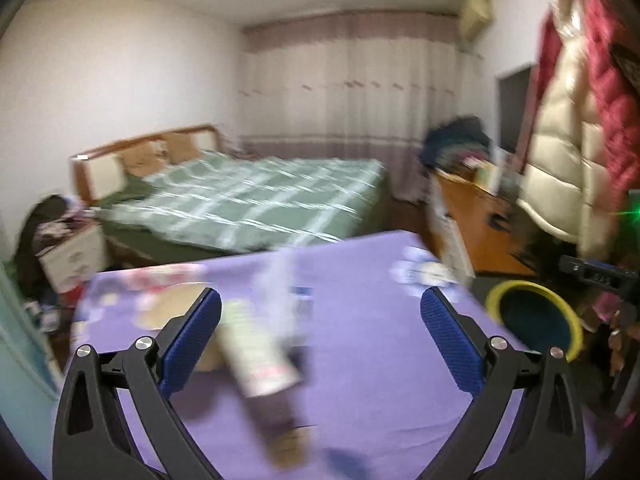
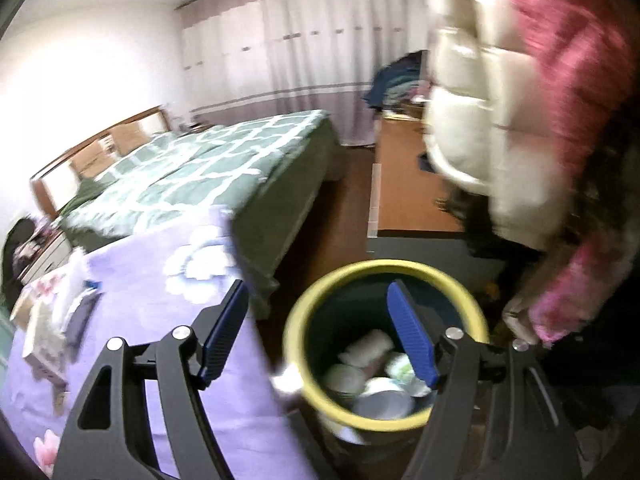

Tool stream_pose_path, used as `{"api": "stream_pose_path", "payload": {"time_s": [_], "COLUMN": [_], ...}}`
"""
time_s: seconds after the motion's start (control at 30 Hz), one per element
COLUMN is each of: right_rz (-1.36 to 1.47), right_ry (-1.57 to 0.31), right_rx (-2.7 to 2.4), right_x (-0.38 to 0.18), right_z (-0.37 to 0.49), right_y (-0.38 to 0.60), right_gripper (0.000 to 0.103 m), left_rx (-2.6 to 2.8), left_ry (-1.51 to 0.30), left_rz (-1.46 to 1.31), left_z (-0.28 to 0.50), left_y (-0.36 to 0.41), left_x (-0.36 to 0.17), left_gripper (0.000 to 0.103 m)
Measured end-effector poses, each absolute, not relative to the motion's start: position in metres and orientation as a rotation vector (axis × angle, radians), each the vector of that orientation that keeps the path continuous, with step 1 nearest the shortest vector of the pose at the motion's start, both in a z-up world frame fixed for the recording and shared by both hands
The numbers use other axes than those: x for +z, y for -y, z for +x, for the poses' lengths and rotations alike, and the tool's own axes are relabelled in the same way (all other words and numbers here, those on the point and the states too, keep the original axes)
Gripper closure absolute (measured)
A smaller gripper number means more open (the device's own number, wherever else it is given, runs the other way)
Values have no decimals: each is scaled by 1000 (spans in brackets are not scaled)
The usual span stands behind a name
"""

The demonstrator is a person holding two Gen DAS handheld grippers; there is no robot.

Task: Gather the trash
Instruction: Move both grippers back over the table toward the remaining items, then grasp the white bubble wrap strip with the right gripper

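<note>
two grippers up, both empty. left gripper has jaws spread wide with nothing clamped; a blurred carton-like piece of trash lies on the purple-covered bench between and just ahead of them, nearer the left jaw, its long axis running from upper left to lower right across the view. more litter, too smeared to name, sits at the bench's far left. looks like the left hand is the nearer one for that next pick. moving right: the yellow-rimmed bin stands off the bench's right edge, and the left view shows only its dark mouth. right gripper has jaws apart, holding nothing, hanging over the bench edge and the bin. only the right view looks down into the bin: white crumpled wrappers and paper already inside. same view puts the leftover trash at the bench's far left, well apart from the right jaws. bed and hanging coats behind, not in play.
</note>
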State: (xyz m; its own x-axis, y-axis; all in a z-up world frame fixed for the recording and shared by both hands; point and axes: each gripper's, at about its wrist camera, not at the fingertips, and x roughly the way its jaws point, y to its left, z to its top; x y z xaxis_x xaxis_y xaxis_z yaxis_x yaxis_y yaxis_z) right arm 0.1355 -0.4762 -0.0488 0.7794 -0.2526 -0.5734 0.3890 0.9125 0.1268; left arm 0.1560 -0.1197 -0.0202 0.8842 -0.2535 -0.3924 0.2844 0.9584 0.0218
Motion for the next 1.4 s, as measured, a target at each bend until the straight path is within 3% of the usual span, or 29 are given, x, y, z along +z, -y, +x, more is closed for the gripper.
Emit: {"api": "stream_pose_path", "payload": {"time_s": [0.3,0.67,0.87,0.93,1.0,1.07,1.4], "right_rz": [184,87,48,25,22,17,125], "right_ry": [-645,-728,-799,-827,-865,-884,-724], "right_rx": [-73,150,157,149,167,184,240], "right_x": [-41,-52,-69,-78,-88,-91,-44], "right_z": [212,307,346,360,372,374,317], "right_y": [367,243,212,204,198,195,223], "right_gripper": [35,47,48,55,78,92,93], "left_rx": [-61,87,88,87,87,82,65], "left_ry": [-401,-370,-411,-418,-426,-434,-448], "left_rz": [-76,-88,-130,-134,-135,-136,-128], "left_z": [178,174,184,184,187,189,193], "left_y": [-8,-34,-43,-42,-43,-42,-35], "left_x": [-44,-50,-57,-58,-61,-63,-68], "left_gripper": [5,5,5,5,5,5,5]}}
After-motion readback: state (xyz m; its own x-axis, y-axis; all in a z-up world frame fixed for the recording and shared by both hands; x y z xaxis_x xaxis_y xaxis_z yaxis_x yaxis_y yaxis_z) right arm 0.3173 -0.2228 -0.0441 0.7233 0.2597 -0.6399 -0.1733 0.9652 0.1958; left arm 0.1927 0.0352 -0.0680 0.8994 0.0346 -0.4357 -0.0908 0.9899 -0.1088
